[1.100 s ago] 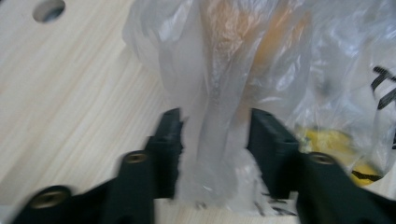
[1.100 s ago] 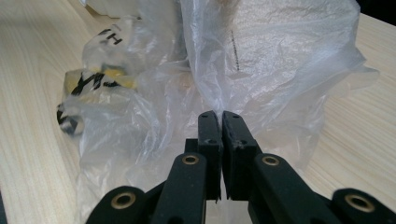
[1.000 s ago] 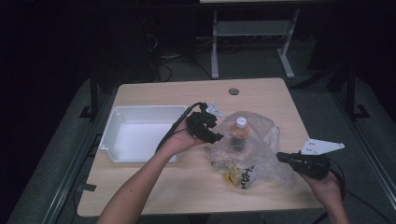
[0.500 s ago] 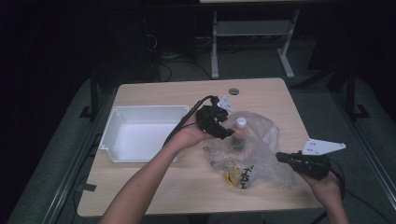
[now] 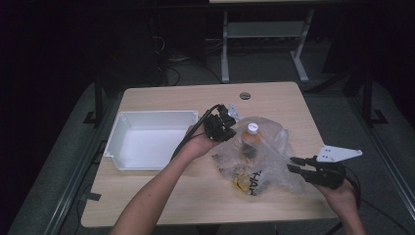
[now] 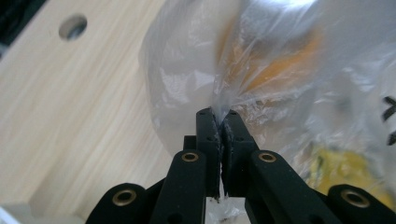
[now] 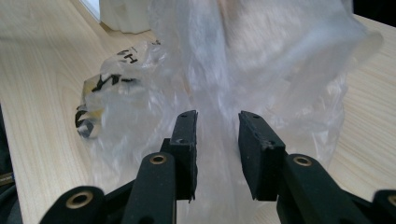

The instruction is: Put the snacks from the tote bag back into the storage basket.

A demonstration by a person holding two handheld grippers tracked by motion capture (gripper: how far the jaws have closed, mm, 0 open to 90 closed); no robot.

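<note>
A crumpled clear plastic bag (image 5: 259,156) lies on the wooden worktop (image 5: 195,196), right of its middle; everything else is placed against that bag. Inside it stands a bottle (image 5: 249,139) with a white cap and orange contents; dark printed letters and a yellow patch show through the film nearer the person. The left claw (image 5: 226,126) sits at the bag's upper left edge, just beside the bottle; in the left gripper view its jaws are pressed together on a fold of the plastic (image 6: 219,109), which rises from the clamped tips. The right claw (image 5: 294,164) is at the bag's right edge, on the person's side; in the right gripper view its jaws stand narrowly apart with the film (image 7: 217,135) between them, and whether the pads touch it cannot be told. A white tray (image 5: 117,132) rests left of the bag, apart from it; a round hole (image 5: 245,95) in the worktop lies beyond the bag.
</note>
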